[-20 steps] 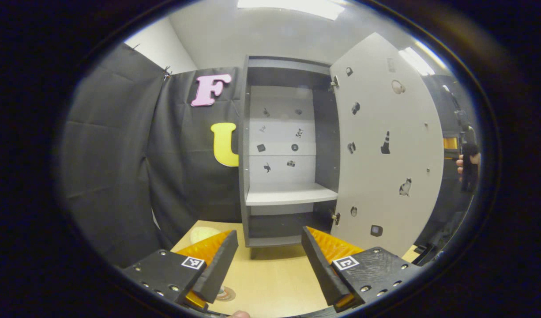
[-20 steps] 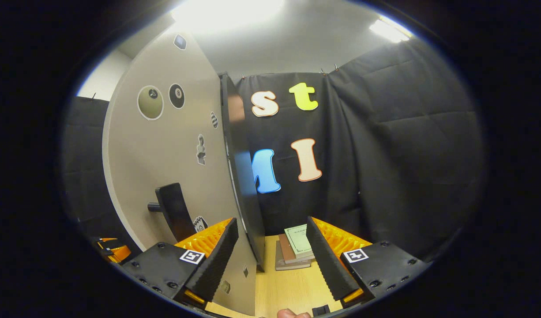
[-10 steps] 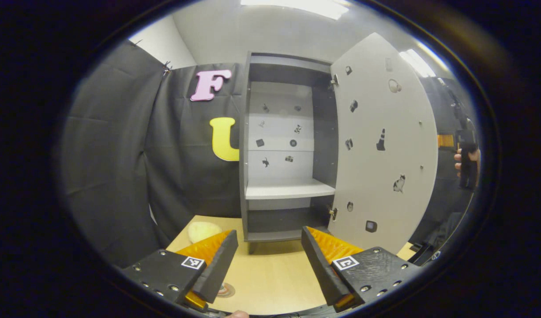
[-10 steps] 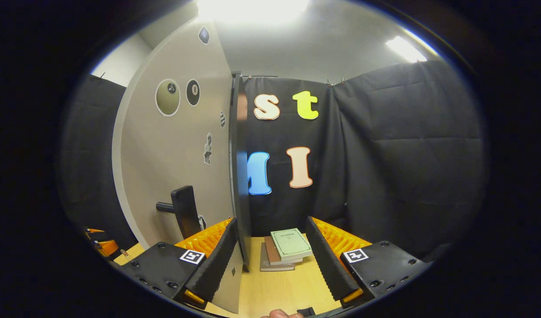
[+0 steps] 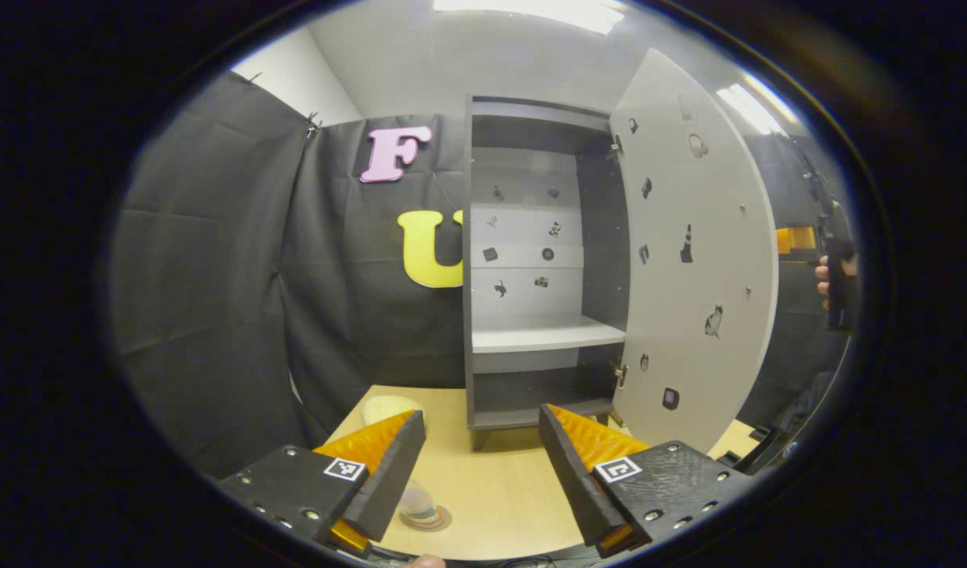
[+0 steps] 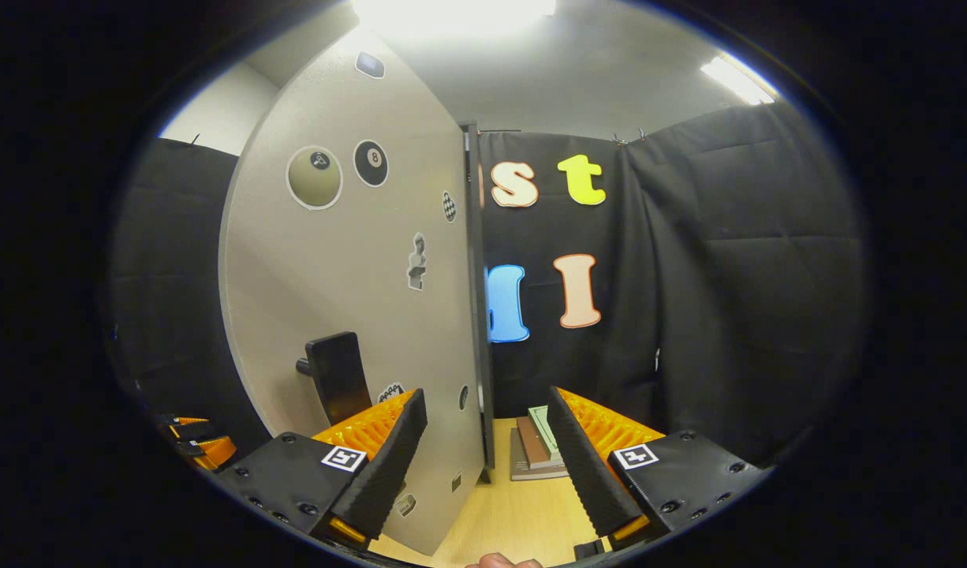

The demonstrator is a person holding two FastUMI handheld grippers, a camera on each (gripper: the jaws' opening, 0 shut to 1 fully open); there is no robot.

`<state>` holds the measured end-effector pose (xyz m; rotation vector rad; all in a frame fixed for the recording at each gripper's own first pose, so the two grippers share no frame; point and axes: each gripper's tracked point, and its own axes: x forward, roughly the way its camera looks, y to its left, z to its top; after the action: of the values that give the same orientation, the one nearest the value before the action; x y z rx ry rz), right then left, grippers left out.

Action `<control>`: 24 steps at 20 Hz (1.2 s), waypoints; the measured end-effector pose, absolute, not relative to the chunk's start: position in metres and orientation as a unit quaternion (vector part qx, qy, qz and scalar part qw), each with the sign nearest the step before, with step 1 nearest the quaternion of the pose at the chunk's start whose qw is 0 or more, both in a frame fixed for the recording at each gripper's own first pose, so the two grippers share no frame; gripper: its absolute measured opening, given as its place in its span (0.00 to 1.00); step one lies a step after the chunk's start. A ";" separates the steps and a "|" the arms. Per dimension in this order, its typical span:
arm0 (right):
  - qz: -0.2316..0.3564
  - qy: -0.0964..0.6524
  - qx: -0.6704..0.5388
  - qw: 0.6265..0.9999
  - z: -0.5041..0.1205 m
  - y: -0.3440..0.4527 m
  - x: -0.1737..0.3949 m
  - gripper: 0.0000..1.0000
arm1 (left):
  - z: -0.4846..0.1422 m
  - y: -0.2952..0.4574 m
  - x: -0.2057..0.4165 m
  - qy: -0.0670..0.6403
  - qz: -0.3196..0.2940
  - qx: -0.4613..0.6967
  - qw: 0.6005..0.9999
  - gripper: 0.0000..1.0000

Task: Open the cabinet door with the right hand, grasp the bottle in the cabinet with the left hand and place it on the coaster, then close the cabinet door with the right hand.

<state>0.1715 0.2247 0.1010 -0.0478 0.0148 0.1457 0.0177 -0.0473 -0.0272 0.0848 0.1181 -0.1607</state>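
Door (image 6: 349, 315) wide open mid-frame, bottle (image 5: 417, 503) on coaster lower left, both claws apart and empty; right claw (image 6: 487, 465) should push near the handle (image 6: 337, 377), swinging it shut gently.

cabinet door (image 6: 349, 315): showing as smooth matt painted board, small stickers on it
door handle (image 6: 337, 377): appearing matt, plastic-like
table (image 5: 491, 497): showing as pale wood-grain top, low sheen
bottle (image 5: 417, 502): at 6 o'clock, looking like clear glossy plastic
books (image 6: 535, 454): presenting matt paper covers
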 end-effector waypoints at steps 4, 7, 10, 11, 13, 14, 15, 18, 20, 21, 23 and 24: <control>0.092 0.008 -0.015 0.996 0.096 0.256 0.171 0.98 | -0.034 -0.022 0.019 0.065 -0.062 0.030 0.996 0.89; 0.110 0.015 0.000 0.994 0.093 0.276 0.178 0.98 | -0.035 -0.004 0.016 0.062 -0.054 0.015 0.996 0.90; 0.125 0.021 0.010 0.992 0.091 0.298 0.185 0.98 | -0.036 0.015 0.013 0.063 -0.047 0.009 0.997 0.87; 0.129 0.022 0.010 0.991 0.090 0.306 0.187 0.98 | -0.037 0.020 0.014 0.064 -0.044 0.008 0.997 0.89; 0.136 0.026 0.010 0.990 0.089 0.323 0.195 0.98 | -0.039 0.032 0.016 0.066 -0.038 0.006 0.997 0.90; 0.139 0.031 0.012 0.990 0.087 0.333 0.197 0.98 | -0.040 0.038 0.017 0.068 -0.036 0.003 0.997 0.89; 0.143 0.037 0.014 0.989 0.085 0.342 0.201 0.98 | -0.042 0.043 0.018 0.071 -0.032 0.000 0.997 0.87; 0.161 0.055 0.016 0.985 0.077 0.375 0.214 0.98 | -0.042 0.062 0.023 0.074 -0.023 -0.007 0.997 0.89; 0.178 0.067 0.015 0.982 0.072 0.396 0.219 0.98 | -0.042 0.073 0.025 0.073 -0.020 -0.015 0.997 0.90; 0.187 0.072 0.015 0.980 0.071 0.407 0.221 0.98 | -0.041 0.077 0.023 0.073 -0.021 -0.019 0.997 0.90; 0.192 0.072 0.015 0.979 0.073 0.413 0.223 0.98 | -0.037 0.081 0.027 0.070 -0.019 -0.022 0.997 0.90; 0.190 0.068 0.013 0.979 0.076 0.410 0.224 0.98 | -0.036 0.082 0.029 0.069 -0.016 -0.020 0.997 0.87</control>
<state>0.2239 0.4098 0.0762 0.0264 0.1362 0.3823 0.0292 0.0816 -0.0356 -0.0401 0.1384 -0.0325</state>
